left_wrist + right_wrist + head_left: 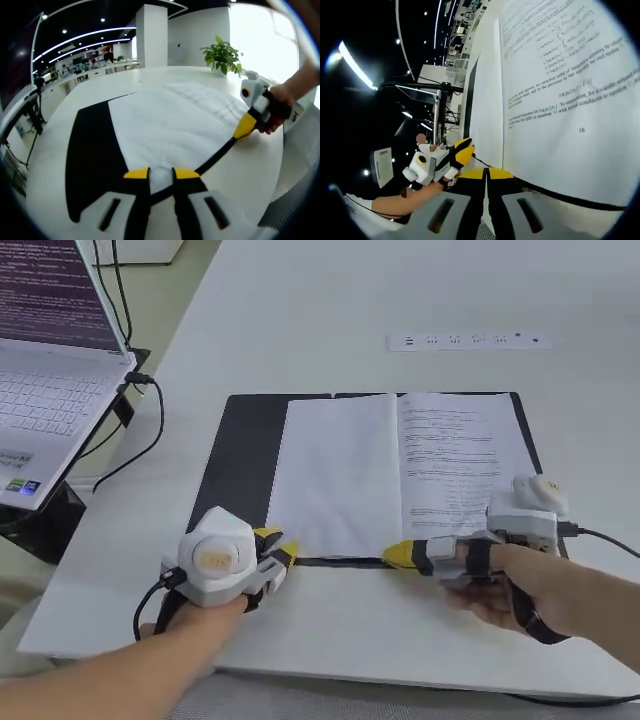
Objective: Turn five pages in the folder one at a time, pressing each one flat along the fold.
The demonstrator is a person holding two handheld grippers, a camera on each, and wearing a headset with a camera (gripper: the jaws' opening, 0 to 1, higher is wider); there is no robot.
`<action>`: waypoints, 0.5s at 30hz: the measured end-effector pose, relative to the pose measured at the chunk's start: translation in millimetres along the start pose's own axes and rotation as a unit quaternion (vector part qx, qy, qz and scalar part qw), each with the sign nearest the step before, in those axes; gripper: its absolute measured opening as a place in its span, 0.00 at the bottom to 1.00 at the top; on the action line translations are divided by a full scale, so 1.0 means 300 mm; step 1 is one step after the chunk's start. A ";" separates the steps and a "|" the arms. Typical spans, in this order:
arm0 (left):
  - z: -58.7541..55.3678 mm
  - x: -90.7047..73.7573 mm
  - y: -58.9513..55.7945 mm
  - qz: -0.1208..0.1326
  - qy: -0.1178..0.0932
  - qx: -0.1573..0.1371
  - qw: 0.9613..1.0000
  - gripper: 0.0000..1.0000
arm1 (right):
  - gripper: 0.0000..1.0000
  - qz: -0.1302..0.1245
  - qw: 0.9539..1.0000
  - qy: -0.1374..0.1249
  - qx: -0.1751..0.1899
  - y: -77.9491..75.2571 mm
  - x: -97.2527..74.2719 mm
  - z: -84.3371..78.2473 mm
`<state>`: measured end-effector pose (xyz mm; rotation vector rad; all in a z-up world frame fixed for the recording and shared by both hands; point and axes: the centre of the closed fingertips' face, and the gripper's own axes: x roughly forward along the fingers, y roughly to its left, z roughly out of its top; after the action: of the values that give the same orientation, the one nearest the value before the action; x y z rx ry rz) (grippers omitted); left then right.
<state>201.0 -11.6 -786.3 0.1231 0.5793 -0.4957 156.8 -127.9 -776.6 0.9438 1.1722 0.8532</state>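
A black folder [235, 460] lies open on the white table. Its left page [335, 475] is blank and its right page [460, 455] is printed, numbered 16 in the right gripper view [560, 75]. My left gripper [278, 546] hovers at the folder's near edge by the blank page's lower left corner. Its yellow tips [161, 173] stand a little apart with nothing between them. My right gripper [396, 554] lies low at the near edge close to the fold, tips [485, 173] pressed together and empty. Each gripper shows in the other's view: the right gripper [245, 127] and the left gripper [462, 150].
An open laptop [50, 370] sits on a stand at the far left, its cables [150, 430] trailing toward the folder. A white power strip [468, 340] lies beyond the folder. The table's near edge [380, 675] runs just below my hands. A potted plant [222, 55] stands far off.
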 end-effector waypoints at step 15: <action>0.005 -0.004 -0.019 -0.020 0.022 -0.024 0.999 0.22 | 0.00 -0.023 0.993 -0.040 -0.109 0.119 -0.113 -0.071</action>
<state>198.1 -16.6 -784.3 0.0778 0.6372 -0.5194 127.5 -142.3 -733.9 0.7629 1.0051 0.8785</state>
